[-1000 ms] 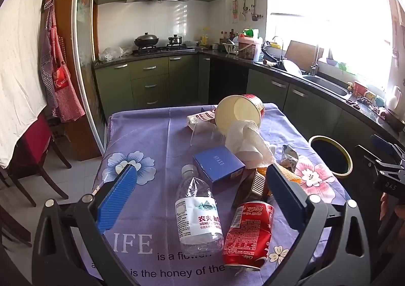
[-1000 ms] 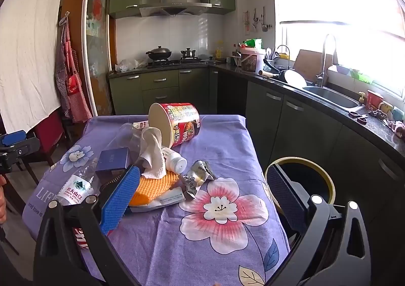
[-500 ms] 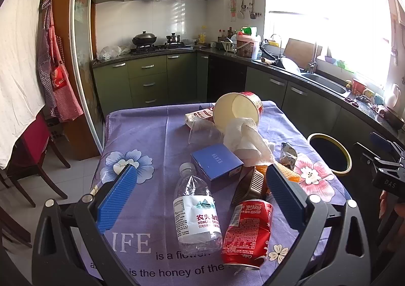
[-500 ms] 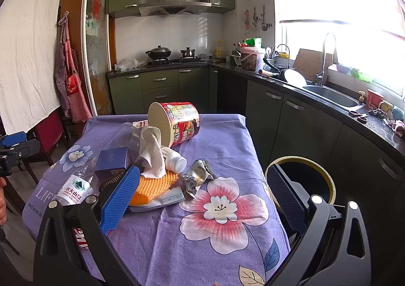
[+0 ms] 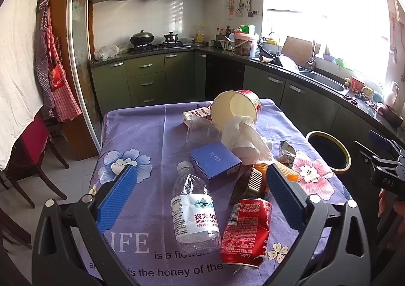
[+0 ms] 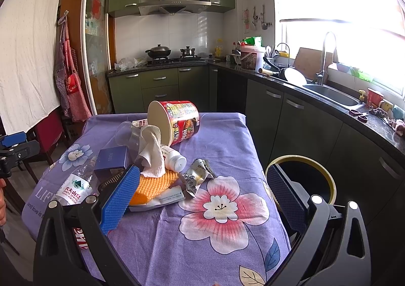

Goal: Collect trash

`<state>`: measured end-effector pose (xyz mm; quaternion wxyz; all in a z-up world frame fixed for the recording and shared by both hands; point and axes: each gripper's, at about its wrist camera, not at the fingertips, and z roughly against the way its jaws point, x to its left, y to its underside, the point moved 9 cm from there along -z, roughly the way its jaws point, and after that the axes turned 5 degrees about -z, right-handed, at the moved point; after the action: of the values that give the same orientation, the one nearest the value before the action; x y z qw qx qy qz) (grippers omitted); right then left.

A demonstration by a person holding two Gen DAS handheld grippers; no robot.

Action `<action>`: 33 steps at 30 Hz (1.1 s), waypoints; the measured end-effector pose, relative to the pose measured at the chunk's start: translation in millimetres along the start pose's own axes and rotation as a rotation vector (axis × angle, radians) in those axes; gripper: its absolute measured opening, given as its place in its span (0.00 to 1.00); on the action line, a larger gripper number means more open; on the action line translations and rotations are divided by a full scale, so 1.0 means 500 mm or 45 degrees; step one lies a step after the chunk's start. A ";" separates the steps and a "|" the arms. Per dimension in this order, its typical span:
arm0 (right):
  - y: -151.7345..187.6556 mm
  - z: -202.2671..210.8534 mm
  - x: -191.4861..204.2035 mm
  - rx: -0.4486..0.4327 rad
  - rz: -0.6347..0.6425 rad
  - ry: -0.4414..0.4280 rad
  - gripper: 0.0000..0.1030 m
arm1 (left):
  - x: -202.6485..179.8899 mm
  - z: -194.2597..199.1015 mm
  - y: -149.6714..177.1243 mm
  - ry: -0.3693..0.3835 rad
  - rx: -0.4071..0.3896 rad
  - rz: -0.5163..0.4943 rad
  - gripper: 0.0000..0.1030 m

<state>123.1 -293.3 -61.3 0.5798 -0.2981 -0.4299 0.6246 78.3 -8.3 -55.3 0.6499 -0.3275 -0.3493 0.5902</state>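
A heap of trash sits on the purple flowered tablecloth (image 5: 141,139). The left gripper (image 5: 200,184) hangs over the near edge with its blue pads spread wide and nothing between them. Right under that gap lie a crushed water bottle (image 5: 193,206) and, touching it at 3 o'clock, a dented red cola can (image 5: 246,230). Just beyond the bottle's cap, at 12 o'clock, sits a blue box (image 5: 215,161), and behind that a crumpled paper towel (image 5: 246,139) spills against the mouth of a tipped-over instant-noodle tub (image 5: 235,108). A clear plastic cup (image 5: 200,130) lies on its side at the tub's 9 o'clock.

The right gripper (image 6: 202,189) is also wide open and empty, poised over the table's right-hand edge. An orange knitted cloth (image 6: 157,182) lies by its left pad, with a white pill bottle (image 6: 174,158) and a crinkled silver wrapper (image 6: 197,177) just beyond. A round bin with a yellow rim (image 6: 311,161) stands off the table at 3 o'clock, beside the green cabinets (image 6: 298,124).
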 end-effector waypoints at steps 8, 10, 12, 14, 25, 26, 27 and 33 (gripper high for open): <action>0.003 -0.002 0.000 0.002 -0.002 -0.003 0.96 | -0.006 -0.002 0.002 0.006 0.002 -0.004 0.94; 0.002 -0.003 0.000 0.003 -0.001 -0.004 0.96 | -0.008 -0.004 0.003 0.007 0.003 -0.005 0.94; 0.002 -0.003 0.000 0.004 -0.002 -0.004 0.96 | -0.007 -0.004 0.003 0.007 0.003 -0.004 0.94; 0.003 -0.003 0.000 0.004 -0.002 -0.004 0.96 | -0.008 -0.004 0.003 0.009 0.004 -0.006 0.94; 0.006 -0.006 0.002 0.007 0.001 -0.002 0.96 | -0.010 -0.006 0.006 0.012 0.006 -0.007 0.94; 0.006 -0.006 0.001 0.007 0.000 -0.002 0.96 | -0.010 -0.007 0.007 0.011 0.007 -0.008 0.94; 0.006 -0.007 0.001 0.008 -0.001 -0.003 0.96 | -0.010 -0.007 0.007 0.011 0.007 -0.008 0.94; 0.006 -0.007 0.001 0.008 -0.002 -0.003 0.96 | -0.012 -0.008 0.008 0.013 0.006 -0.010 0.94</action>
<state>124.8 -291.9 -65.7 0.5806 -0.2951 -0.4288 0.6260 79.3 -13.8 -61.3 0.6547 -0.3278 -0.3459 0.5868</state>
